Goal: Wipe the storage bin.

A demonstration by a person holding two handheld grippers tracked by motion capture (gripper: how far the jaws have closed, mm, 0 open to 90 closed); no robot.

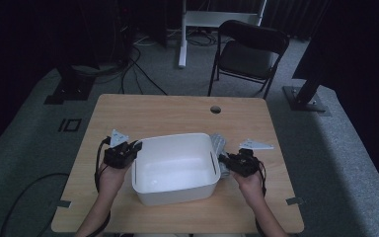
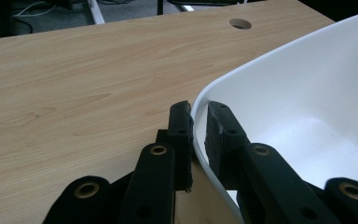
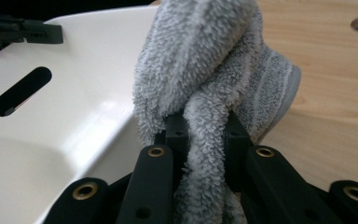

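A wooden table carries a white tub set near its front edge, between the person's two hands. The tub looks empty: its floor shows bare and glossy from above, with slot handles cut into both short walls. It is stiff moulded plastic, light I would judge, smooth enough to slip, so the thin rim is the sensible place to pinch it. The left gripper does just that, its jaws straddling the rim at the tub's left wall, one jaw outside and one inside, closed down onto the edge or very nearly so. Just beside the tub's right wall lies a grey towel, bunched and fluffy, resting partly on the table and leaning against the tub's outer side. The right gripper is clamped on a fold of it, pile bulging out between the jaws. The towel is soft, limp and light; it should droop and trail when lifted, so a thick fold like this one seems the best hold, and it will need carrying well over the rim to land inside. Nothing here looks fragile.
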